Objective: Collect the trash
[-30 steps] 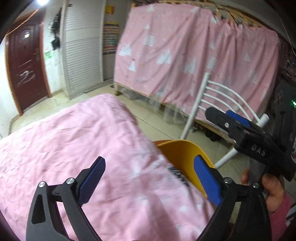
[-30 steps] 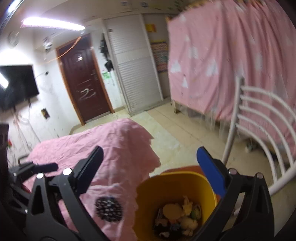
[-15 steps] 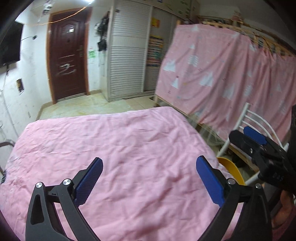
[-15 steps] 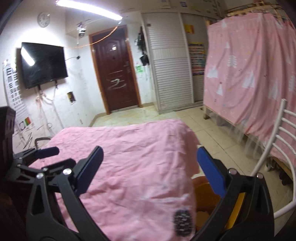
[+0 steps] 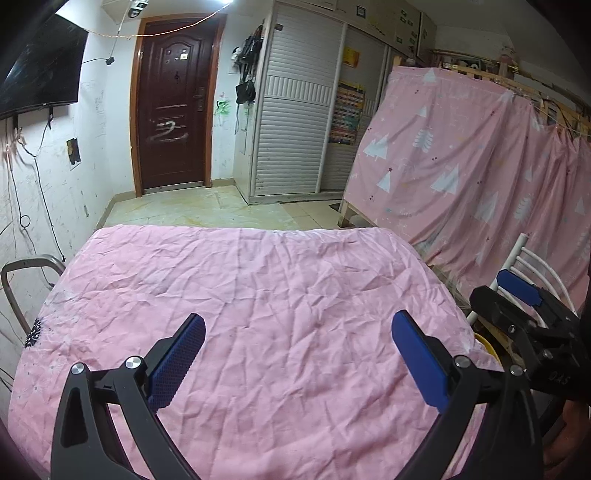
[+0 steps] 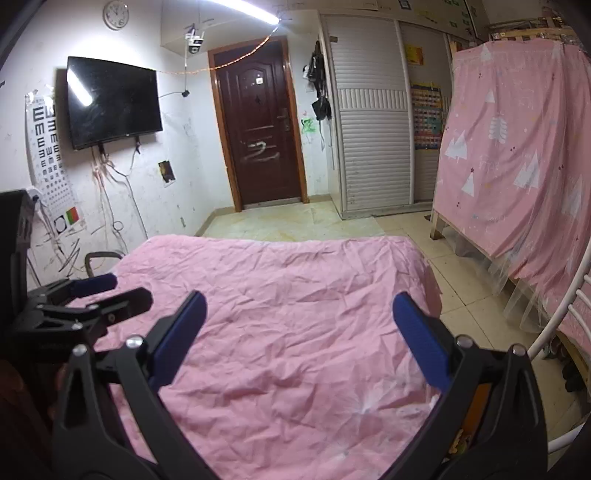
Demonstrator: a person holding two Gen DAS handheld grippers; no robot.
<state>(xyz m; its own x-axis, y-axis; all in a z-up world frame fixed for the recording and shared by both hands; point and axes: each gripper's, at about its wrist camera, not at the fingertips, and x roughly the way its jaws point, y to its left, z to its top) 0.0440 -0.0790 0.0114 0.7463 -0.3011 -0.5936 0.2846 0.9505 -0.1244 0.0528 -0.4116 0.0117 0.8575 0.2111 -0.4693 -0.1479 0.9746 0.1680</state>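
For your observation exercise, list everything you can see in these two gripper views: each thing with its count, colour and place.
Sheet: one, pink, wrinkled, covering the flat surface in front.
Bin: one, yellow, only an edge showing past the sheet's right side.
Door: one, dark brown, far wall.
Television: one, black, left wall.
Eye chart: one, white, left of television.
Clock: one, white, above television.
Curtain: one, pink with white trees, right.
Chair: one, white, right.
Left gripper: one, black with blue pads, open.
Right gripper: same, open.
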